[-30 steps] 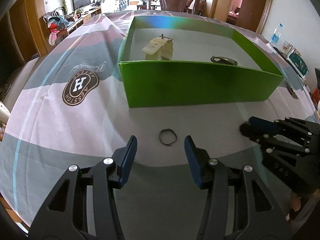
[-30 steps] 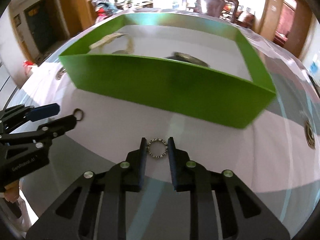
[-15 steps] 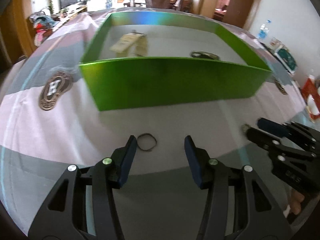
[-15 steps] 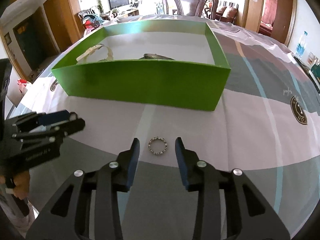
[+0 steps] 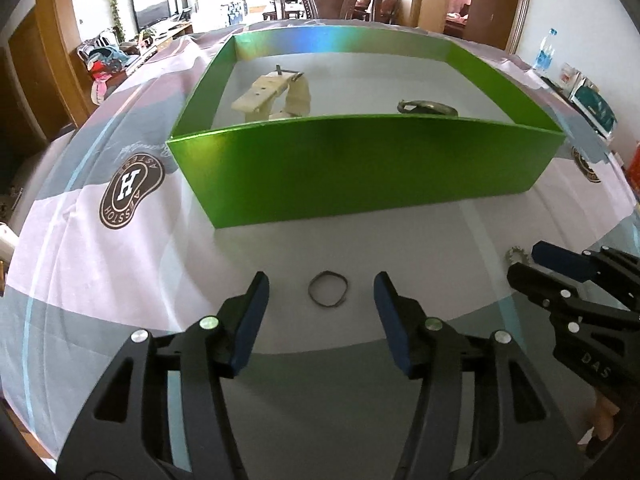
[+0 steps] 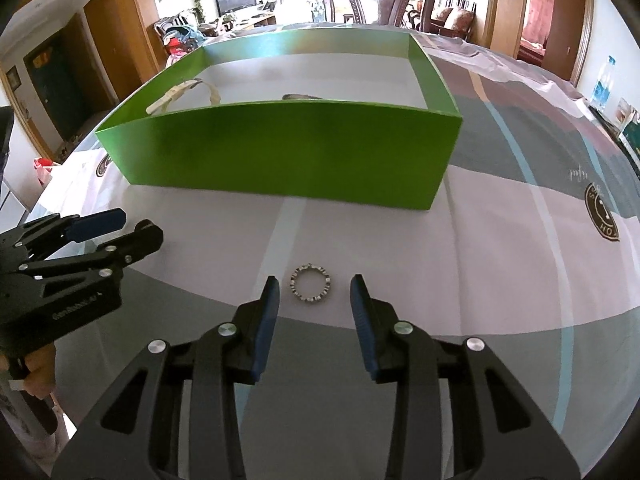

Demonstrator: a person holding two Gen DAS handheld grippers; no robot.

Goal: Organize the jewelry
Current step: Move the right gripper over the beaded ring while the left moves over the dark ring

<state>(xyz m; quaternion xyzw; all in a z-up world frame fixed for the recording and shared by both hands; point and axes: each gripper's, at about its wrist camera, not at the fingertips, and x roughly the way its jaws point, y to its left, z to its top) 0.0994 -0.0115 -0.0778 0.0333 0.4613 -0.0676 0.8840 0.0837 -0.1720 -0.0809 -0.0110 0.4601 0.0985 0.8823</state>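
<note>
**A:** Two rings lie on the cloth, one in front of each tool. The left gripper (image 5: 320, 294) is spread wide, holding nothing, and the thin dark ring (image 5: 328, 289) now sits midway between its fingertips. Half a second ago that ring lay hard by the left finger, so the tool has been re-centred.

**B:** And the right one?

**A:** The right gripper (image 6: 314, 294) is parted too, also with nothing in it. A second ago its fingers were nearly pinching the studded ring (image 6: 311, 283); since then they have spread. The ring lies flat between the tips, nearer the left finger than the right, touching neither.

**B:** So neither piece has been lifted?

**A:** No, both rest on the tablecloth (image 5: 120, 264). I judge the release on the right as a reset before a cleaner grab, and the left as lined up and ready to close.

**B:** Where do they go?

**A:** Beyond the fingertips of both tools stands the green box (image 5: 360, 172), open on top. Inside it, past the near wall, lie a cream watch strap (image 5: 276, 94) towards the left and a metal bangle (image 5: 428, 108) towards the right. Those look already sorted, so I take the two rings as what is left. Thin rings flat on soft cloth may slip out as the fingers close
</note>
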